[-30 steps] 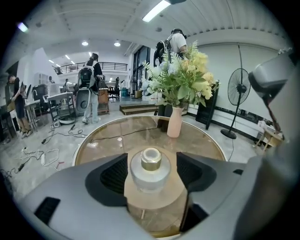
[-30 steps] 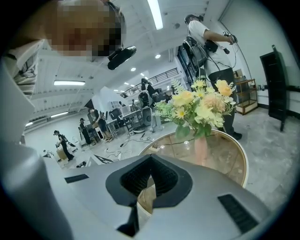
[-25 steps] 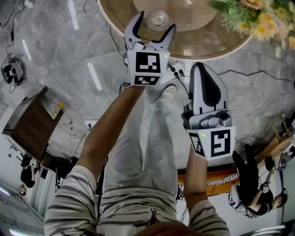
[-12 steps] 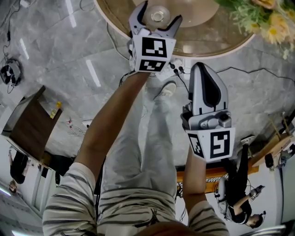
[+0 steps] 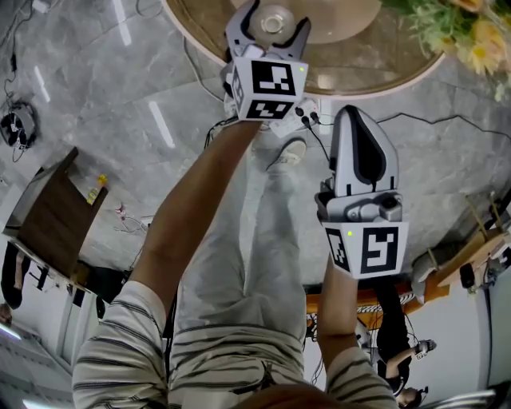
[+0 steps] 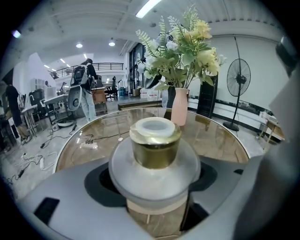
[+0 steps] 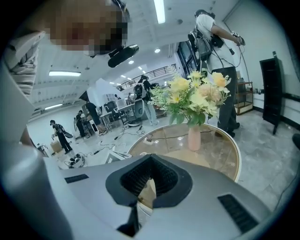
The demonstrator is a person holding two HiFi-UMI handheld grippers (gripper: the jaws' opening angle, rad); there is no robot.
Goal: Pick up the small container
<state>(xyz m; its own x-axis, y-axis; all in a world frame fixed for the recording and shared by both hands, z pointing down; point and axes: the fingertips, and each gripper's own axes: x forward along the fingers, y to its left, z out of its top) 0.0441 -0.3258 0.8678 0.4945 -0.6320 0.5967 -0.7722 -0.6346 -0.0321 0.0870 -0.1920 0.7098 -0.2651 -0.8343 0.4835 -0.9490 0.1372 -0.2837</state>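
Looking steeply down, we see a grey marble-patterned floor [image 5: 88, 88] spreading beneath everything. Over it stands the round glass-topped table in a tan wooden tone [image 5: 363, 70], its near edge curving across the top of the head view. Farther in on the glass, a bouquet of yellow and cream flowers [image 6: 180, 47] rises from a slim pink vase [image 6: 179, 107]. Our right gripper [image 5: 357, 118] hangs short of the table's edge, over the floor, with its jaws clenched together on nothing. Our left gripper [image 5: 277, 22] reaches over the near edge of the table. Its jaws have just been closing, and they now grasp the small container [image 6: 154, 152], a frosted white round jar with a gold collar, with the dark pads against its flanks on both sides. The small container stands upright on the glass, near the table's rim, with the pink vase behind it in the left gripper view
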